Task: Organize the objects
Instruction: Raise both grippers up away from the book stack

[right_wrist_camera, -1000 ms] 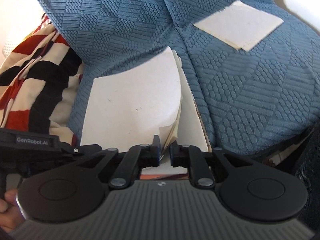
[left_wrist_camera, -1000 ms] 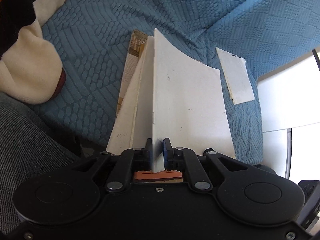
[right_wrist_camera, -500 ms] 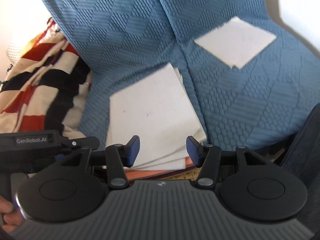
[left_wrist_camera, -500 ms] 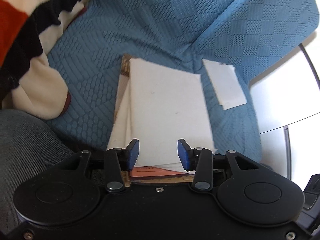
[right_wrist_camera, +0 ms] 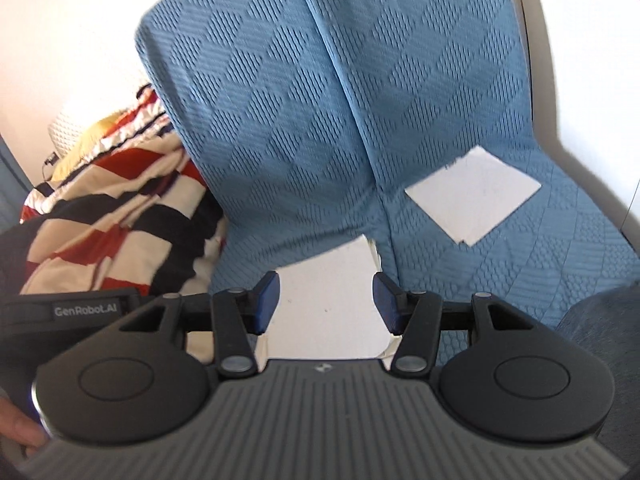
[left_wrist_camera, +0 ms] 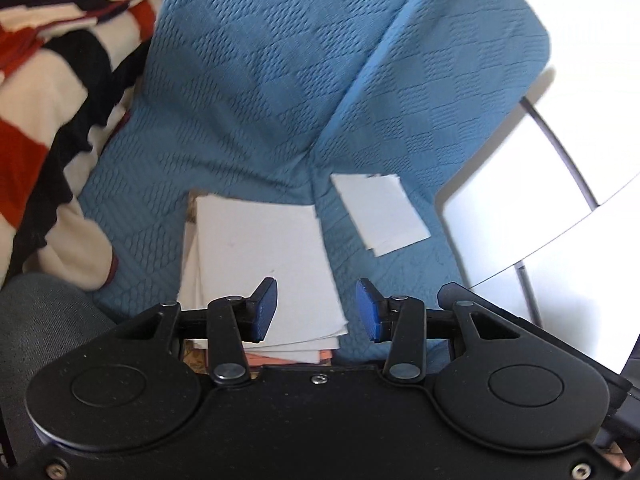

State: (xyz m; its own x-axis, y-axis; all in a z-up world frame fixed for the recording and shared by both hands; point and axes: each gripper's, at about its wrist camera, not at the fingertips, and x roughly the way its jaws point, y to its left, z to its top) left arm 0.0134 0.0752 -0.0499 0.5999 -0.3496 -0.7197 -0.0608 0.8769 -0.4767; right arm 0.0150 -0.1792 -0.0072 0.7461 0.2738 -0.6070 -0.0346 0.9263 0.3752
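Both hand-held grippers are lifting away from the paper stack [left_wrist_camera: 260, 264], now lying flat on the blue sofa seat [left_wrist_camera: 248, 100]. Left hand-held gripper [left_wrist_camera: 316, 310] and right hand-held gripper [right_wrist_camera: 326, 300] are gaping, empty. The smaller sheets [right_wrist_camera: 472, 196] are lying ahead-right, nearer the right one.

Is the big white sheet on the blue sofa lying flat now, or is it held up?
Lying flat. The big white sheet rests on its pile on the blue sofa, and neither claw touches it.
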